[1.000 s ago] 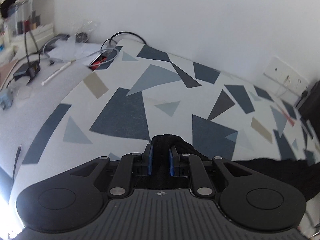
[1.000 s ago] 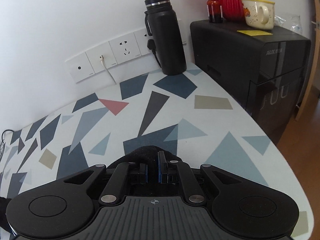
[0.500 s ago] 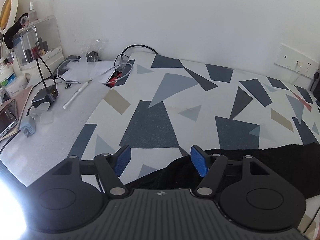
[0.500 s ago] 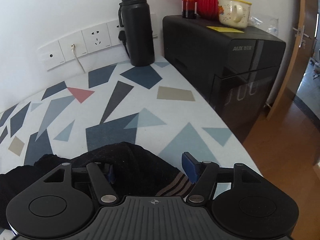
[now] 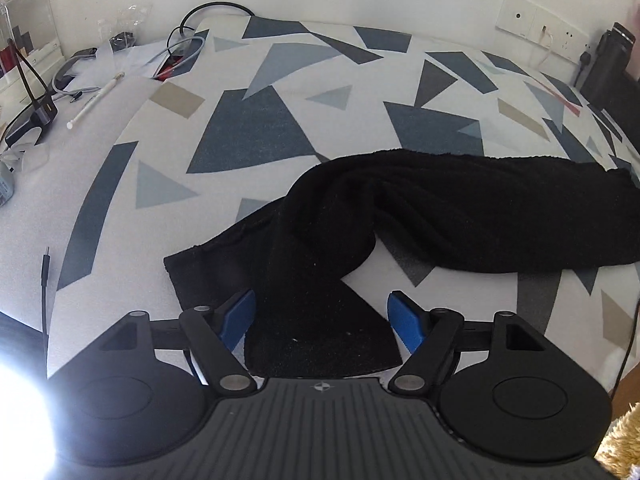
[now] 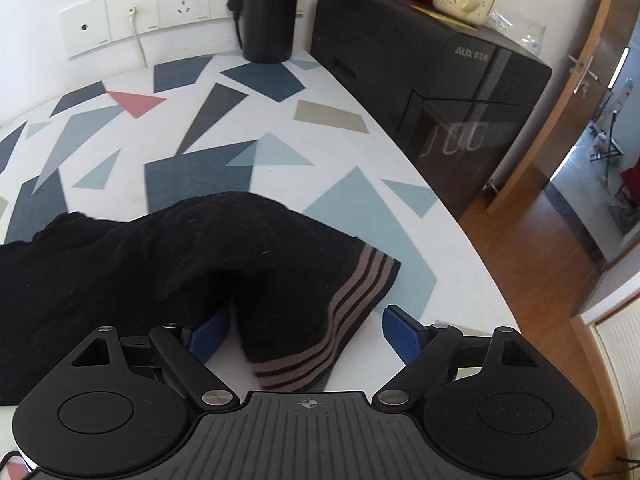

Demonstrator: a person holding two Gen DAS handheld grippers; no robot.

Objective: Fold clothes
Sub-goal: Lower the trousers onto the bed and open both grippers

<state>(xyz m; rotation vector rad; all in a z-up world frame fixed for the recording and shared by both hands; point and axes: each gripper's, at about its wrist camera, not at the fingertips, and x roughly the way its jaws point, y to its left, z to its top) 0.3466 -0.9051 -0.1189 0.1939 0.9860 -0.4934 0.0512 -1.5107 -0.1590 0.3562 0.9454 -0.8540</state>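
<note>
Left hand-held gripper (image 5: 322, 318): I see its jaws opening, cloth lying loose between them.
Right hand-held gripper (image 6: 306, 330): jaws opening over the striped end, not pinching.
Black cloth (image 5: 460, 212): slumped across the patterned table (image 5: 248, 128).
Flask (image 6: 267, 8): beside the wall sockets (image 6: 132, 20).

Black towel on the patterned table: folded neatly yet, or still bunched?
Bunched. The black towel lies humped and twisted, its striped end loose on the patterned table.

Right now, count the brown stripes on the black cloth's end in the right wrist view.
4 brown stripes, all side by side along the black cloth's end near the table's right edge, running from the cloth's far corner toward the camera. Further stripes may be hidden underneath.
</note>
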